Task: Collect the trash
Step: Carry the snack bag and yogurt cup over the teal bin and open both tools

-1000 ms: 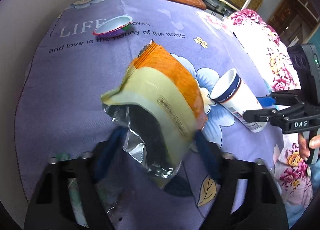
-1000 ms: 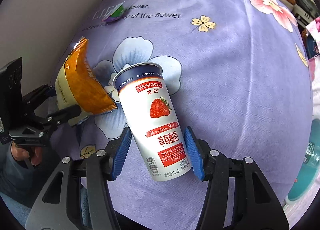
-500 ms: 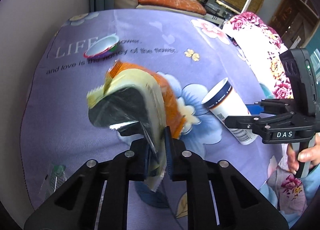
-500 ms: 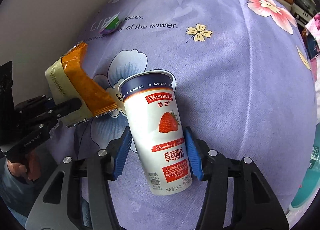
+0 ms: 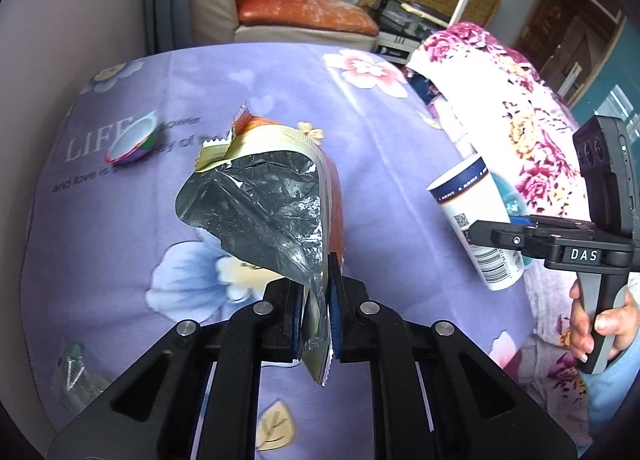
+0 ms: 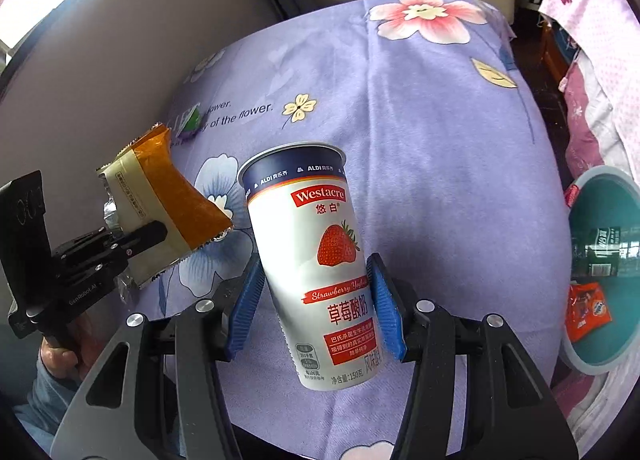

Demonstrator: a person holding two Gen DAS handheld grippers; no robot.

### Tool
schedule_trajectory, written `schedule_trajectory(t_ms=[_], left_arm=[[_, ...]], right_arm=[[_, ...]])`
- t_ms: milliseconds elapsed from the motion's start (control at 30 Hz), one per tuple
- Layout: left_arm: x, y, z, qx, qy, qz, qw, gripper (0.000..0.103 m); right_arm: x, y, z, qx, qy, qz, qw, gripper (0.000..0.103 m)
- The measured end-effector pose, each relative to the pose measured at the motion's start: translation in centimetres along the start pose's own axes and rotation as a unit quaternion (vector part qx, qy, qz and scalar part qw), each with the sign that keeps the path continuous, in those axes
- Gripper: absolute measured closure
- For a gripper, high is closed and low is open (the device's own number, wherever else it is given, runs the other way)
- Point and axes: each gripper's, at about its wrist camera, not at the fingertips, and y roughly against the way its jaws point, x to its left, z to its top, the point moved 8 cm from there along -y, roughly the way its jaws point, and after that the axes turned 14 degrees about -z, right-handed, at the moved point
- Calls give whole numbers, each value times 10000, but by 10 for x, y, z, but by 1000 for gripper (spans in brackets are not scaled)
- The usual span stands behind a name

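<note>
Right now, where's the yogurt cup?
In the right wrist view the yogurt cup sits centre frame, clamped between the right gripper pads, lifted off the purple cloth, with the snack wrapper to its left and the teal bin to its right.

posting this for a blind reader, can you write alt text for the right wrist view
The right gripper holds a strawberry yogurt cup between its blue fingers above a purple flowered bedspread. At left, the left gripper pinches an orange snack wrapper; a teal bin with trash sits at right.
</note>
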Motion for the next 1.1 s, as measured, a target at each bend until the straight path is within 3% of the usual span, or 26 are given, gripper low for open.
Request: schedule_trajectory(t_ms=[433,867,1100], left_arm=[[-111,-52,31,238,-796,-424,9956,91],[-220,-129,35,808,-1511,-799,9820,91],[-259,-174,36,1106,-1651,-962,9753,91]], right_arm=[[-91,58,5,-870,-994,-83,9912,53],[-205,100,-15,-1243,-1985,-354,9715,53],[-252,107,-29,-1312,-2324,-582,9620,53]])
